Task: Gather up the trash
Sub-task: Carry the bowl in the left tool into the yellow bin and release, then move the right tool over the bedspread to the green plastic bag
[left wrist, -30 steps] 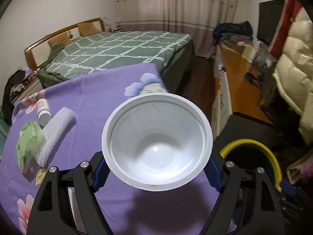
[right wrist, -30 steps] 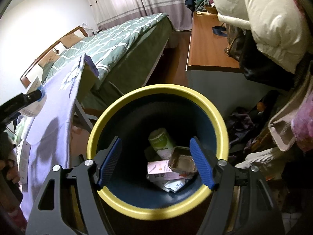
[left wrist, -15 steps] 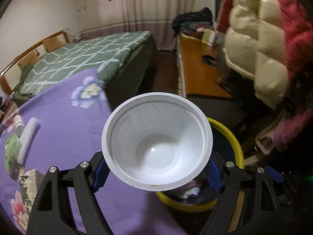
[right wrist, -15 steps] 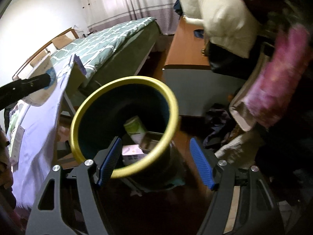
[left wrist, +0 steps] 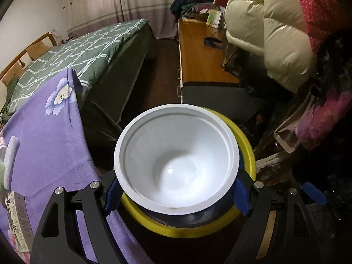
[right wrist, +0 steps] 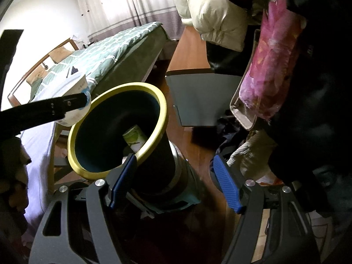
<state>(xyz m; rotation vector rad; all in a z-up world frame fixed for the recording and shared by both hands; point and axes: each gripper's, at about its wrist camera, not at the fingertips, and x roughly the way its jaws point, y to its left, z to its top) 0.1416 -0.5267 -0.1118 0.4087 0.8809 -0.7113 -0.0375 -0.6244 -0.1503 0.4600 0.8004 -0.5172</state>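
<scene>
My left gripper (left wrist: 177,198) is shut on a white disposable bowl (left wrist: 176,165), its blue pads pressing the bowl's sides. The bowl is empty and hangs mouth-up right over the yellow-rimmed dark bin (left wrist: 248,154), covering most of its mouth. In the right wrist view the same bowl (right wrist: 74,88) sits above the far left of the bin's rim (right wrist: 162,110), held by a black finger (right wrist: 55,107). A green-labelled cup (right wrist: 134,136) lies inside the bin. My right gripper (right wrist: 175,180) is open and empty, just right of the bin's wall.
The table with the purple flowered cloth (left wrist: 48,143) stands left of the bin, with a printed box (left wrist: 17,220) and a white roll (left wrist: 10,158) on it. Beyond are a bed (left wrist: 88,50), a wooden dresser (left wrist: 198,59) and hanging puffy coats (left wrist: 275,33).
My left gripper carried the bowl rightward from over the table to over the bin. My right gripper shifted right, so the bin slid from between its fingers to their left.
</scene>
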